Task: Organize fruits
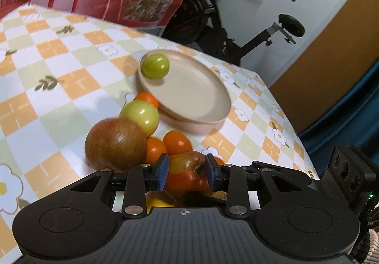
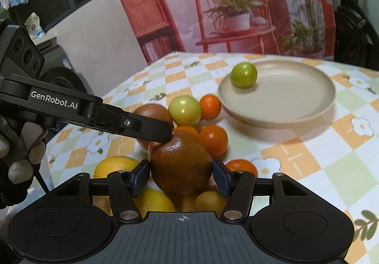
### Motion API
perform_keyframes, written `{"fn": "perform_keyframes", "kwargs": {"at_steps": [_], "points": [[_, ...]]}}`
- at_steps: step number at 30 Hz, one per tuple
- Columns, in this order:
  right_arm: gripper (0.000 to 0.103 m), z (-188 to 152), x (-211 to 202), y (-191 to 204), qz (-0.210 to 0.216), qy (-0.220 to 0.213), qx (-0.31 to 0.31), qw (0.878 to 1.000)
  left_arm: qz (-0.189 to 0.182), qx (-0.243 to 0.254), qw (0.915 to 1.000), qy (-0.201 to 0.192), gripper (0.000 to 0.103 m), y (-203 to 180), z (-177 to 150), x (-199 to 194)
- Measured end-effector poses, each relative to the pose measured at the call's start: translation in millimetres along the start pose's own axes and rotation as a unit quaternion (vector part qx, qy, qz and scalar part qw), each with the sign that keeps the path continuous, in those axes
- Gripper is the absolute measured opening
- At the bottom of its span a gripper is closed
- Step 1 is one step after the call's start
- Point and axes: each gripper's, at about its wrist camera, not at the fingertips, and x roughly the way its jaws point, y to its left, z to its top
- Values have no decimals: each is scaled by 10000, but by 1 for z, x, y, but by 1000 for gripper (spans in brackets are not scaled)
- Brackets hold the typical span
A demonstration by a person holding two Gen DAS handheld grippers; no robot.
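A beige plate (image 1: 201, 88) (image 2: 296, 98) holds one green fruit (image 1: 155, 66) (image 2: 244, 75). A pile of fruit lies beside it: a big red-brown apple (image 1: 113, 143), a yellow-green fruit (image 1: 141, 116) (image 2: 185, 110), several small oranges (image 1: 176, 142) (image 2: 213, 139) and lemons (image 2: 113, 165). My left gripper (image 1: 187, 172) has its blue pads on both sides of a red-yellow apple (image 1: 189, 174). My right gripper (image 2: 181, 176) has its jaws around the same apple (image 2: 181, 162), dark red from this side. The left gripper's finger (image 2: 156, 132) rests on top of it.
The table has an orange and green checked cloth (image 1: 59, 69); its far edge runs behind the plate. An exercise bike (image 1: 225, 24) stands beyond the table. A printed backdrop (image 2: 225, 8) hangs behind.
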Motion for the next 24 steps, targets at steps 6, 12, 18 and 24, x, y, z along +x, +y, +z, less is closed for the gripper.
{"fn": "perform_keyframes", "kwargs": {"at_steps": [6,12,18,24], "points": [[54,12,-9,-5,-19,-376,-88,9993,-24,221,9996,-199,35,-13,16,-4],[54,36,-8,-18,-81,-603,-187,9980,0,447,9980,-444,35,-22,42,2],[54,63,4,-36,-79,-701,-240,9972,22,464,9975,-531,35,-21,73,16],[54,79,32,-60,-61,-589,-214,9980,122,440,9981,-411,35,-10,91,41]]}}
